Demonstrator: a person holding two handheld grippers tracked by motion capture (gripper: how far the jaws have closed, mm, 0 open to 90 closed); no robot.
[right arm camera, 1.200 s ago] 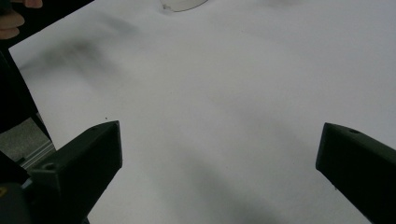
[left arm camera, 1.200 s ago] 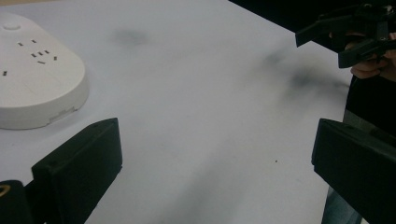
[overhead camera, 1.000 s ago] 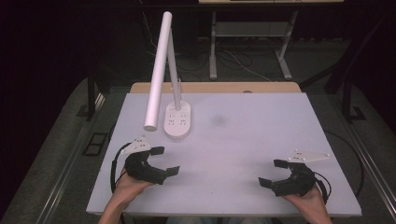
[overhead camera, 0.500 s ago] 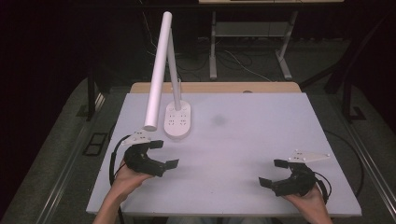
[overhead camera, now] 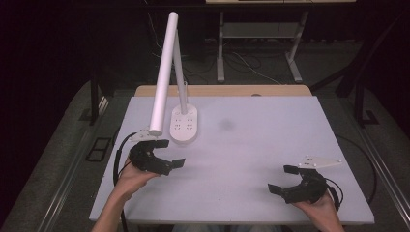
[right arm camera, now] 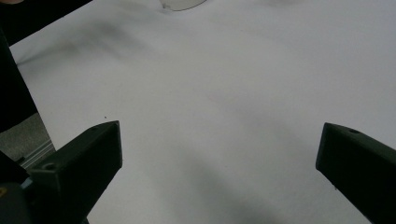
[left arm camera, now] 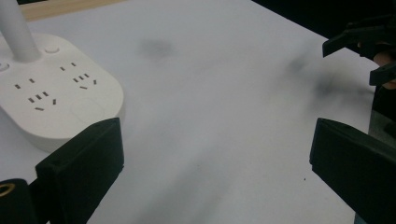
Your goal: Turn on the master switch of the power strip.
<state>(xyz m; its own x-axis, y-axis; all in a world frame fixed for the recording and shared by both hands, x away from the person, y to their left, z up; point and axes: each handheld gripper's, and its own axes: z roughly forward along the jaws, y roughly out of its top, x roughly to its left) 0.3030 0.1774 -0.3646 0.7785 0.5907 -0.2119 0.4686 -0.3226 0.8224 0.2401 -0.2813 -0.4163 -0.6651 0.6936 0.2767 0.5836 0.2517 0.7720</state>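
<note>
On a white counter point(overhead camera: 270, 159), the left gripper point(overhead camera: 167, 153) has moved farther from the person and a little right over the last second, so it now sits just beside the white desk lamp's socket base point(overhead camera: 184, 124) at far left, not touching it. Its jaws stand wide and empty, which suggests a reach for the lamp is starting. The right gripper point(overhead camera: 280, 179) stays near the right front edge, jaws also wide and empty.

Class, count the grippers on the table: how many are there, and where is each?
2: the left gripper beside the lamp base; the right gripper near the table's front right corner.
</note>
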